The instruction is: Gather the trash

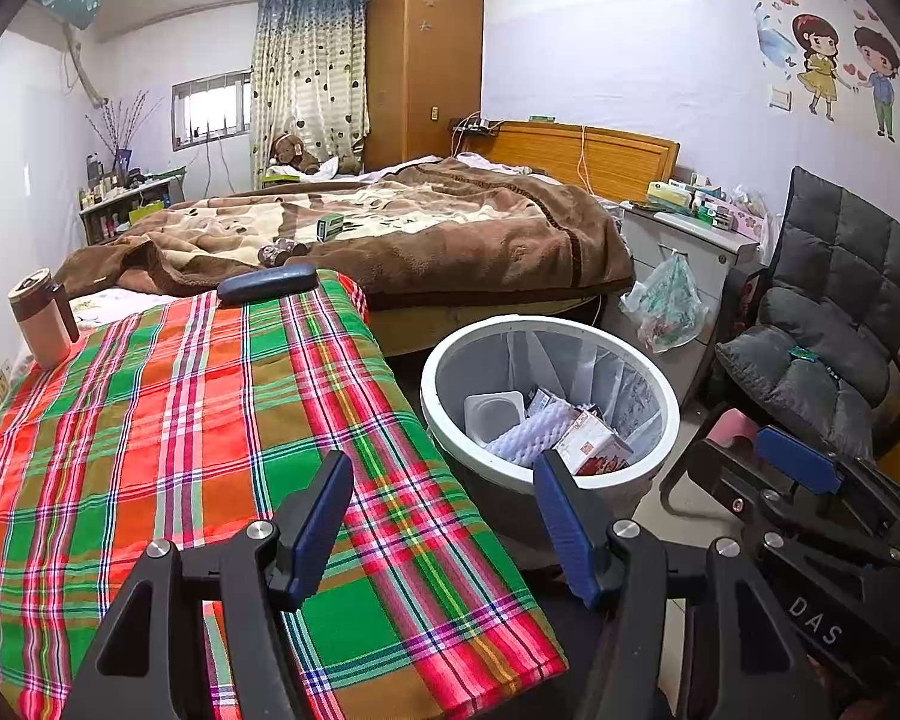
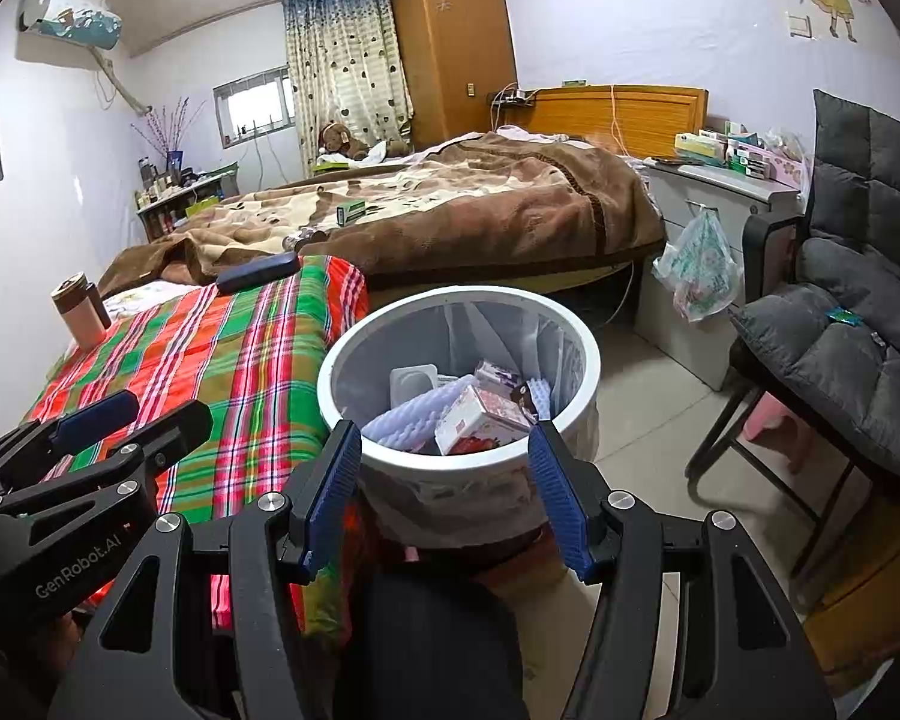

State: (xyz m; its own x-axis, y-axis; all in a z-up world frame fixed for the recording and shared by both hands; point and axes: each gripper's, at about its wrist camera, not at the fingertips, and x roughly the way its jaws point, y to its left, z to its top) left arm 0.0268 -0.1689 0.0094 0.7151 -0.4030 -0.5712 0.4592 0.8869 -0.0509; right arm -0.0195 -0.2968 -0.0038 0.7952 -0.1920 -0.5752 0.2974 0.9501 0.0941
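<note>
Both your hand-held grippers, left (image 1: pixel 444 516) and right (image 2: pixel 444 489), are hanging released and empty. Trash is sitting in the bin (image 2: pixel 354 354) beside the plaid worktop (image 1: pixel 168 420): light foam (image 2: pixel 414 414), crushable cartons (image 2: pixel 480 420). You're probably pinching cartons by an edge.

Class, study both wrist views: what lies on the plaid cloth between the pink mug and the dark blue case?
Nothing: between the pink mug and the dark blue case, the plaid cloth is bare. Both wrist views show it.
</note>
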